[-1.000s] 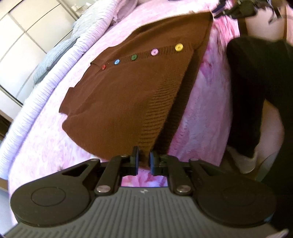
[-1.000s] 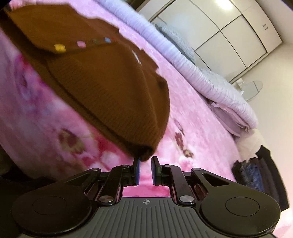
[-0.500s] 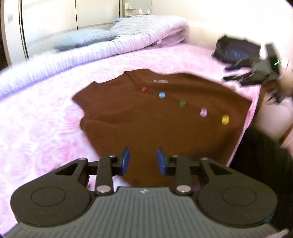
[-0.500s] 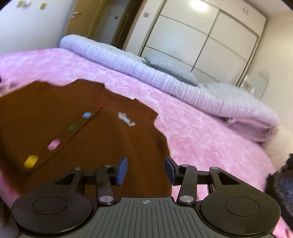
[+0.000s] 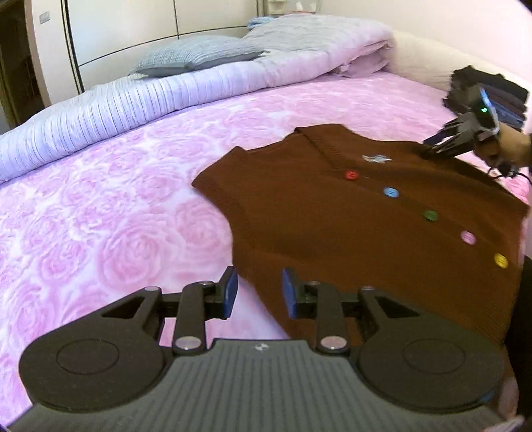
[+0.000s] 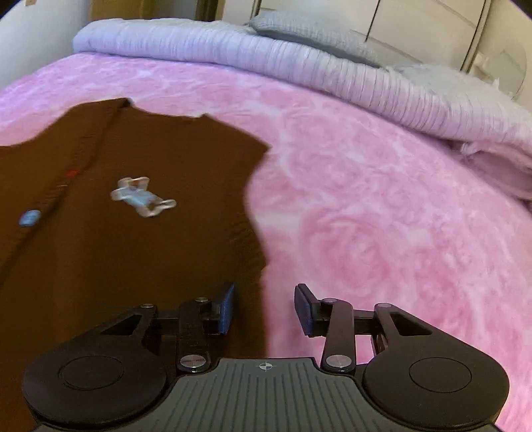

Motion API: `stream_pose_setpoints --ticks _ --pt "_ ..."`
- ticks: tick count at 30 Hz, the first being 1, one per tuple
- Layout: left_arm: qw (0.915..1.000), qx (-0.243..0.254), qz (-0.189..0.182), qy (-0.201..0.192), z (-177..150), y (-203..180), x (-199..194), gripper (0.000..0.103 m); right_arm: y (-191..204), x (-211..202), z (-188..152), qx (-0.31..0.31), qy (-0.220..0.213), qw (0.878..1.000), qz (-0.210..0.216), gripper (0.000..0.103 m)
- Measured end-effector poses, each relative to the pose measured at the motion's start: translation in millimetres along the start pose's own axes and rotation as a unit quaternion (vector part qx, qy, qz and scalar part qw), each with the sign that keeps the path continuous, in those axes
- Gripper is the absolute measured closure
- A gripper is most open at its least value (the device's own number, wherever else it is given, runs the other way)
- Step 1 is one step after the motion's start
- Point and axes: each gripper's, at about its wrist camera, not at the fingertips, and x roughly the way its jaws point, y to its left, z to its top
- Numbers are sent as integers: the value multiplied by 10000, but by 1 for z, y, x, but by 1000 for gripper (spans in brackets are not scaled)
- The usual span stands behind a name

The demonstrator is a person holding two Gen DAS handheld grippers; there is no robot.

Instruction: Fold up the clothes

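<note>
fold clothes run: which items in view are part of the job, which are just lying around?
Job:
- brown cardigan, flat on the pink bedspread
- left claw, open, empty
- right claw, open, empty

Lying about:
- lilac duvet
- grey pillow
- dark folded pile
- wardrobe doors

Was home bedroom: wide bed under pink rose-patterned plush blanket [image 5: 116,216], rolled lilac ribbed quilt [image 5: 133,99], grey textured pillow [image 5: 196,54], white panelled wardrobe doors [image 5: 126,23] behind.
</note>
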Motion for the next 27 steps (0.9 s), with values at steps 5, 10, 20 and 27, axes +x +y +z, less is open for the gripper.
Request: stream_pose_setpoints --ticks 5,10,20,27 --pt "9998 174 12 -70 30 2 44 78 -3 -15 14 -100 -192 9997 -134 64" --pt "9994 342 52 -82 66 14 103 78 22 -9 45 -457 -505 9973 275 64" --pt "9985 368 -106 400 103 47 218 76 48 112 117 -243 33 9937 1096 64" --pt "9995 -120 105 273 124 58 210 79 28 104 147 486 30 9927 1100 64"
